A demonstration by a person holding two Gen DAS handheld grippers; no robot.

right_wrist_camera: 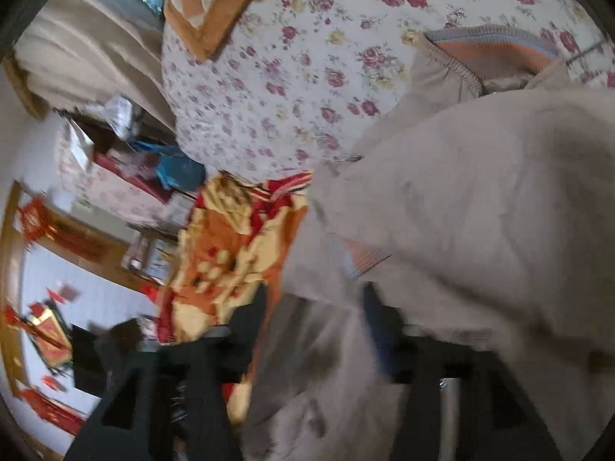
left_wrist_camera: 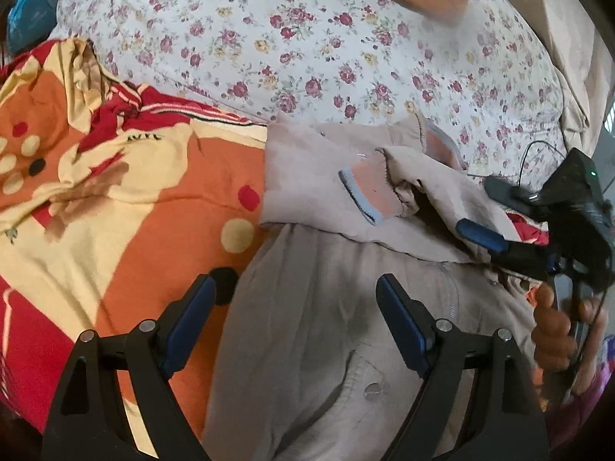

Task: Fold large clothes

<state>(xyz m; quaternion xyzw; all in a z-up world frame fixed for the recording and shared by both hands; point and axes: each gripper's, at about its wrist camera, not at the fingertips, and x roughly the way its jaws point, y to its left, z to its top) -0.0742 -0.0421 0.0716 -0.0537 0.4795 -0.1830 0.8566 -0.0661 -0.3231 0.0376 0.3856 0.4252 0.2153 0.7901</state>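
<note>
Beige jacket (left_wrist_camera: 319, 307) spread on an orange-and-red patterned blanket (left_wrist_camera: 127, 199) against a floral quilt (left_wrist_camera: 307, 38), one striped-cuff sleeve (left_wrist_camera: 365, 192) folded across the chest. Left gripper (left_wrist_camera: 296, 319) hovers wide open over the body, holding nothing. Right gripper (right_wrist_camera: 315, 330), blurred, stands open at the jacket's side edge, cloth between its jaws but apparently not pinched. Fabric looks soft, light and limp, likely to sag; best taken at hem, shoulder seam or cuff
</note>
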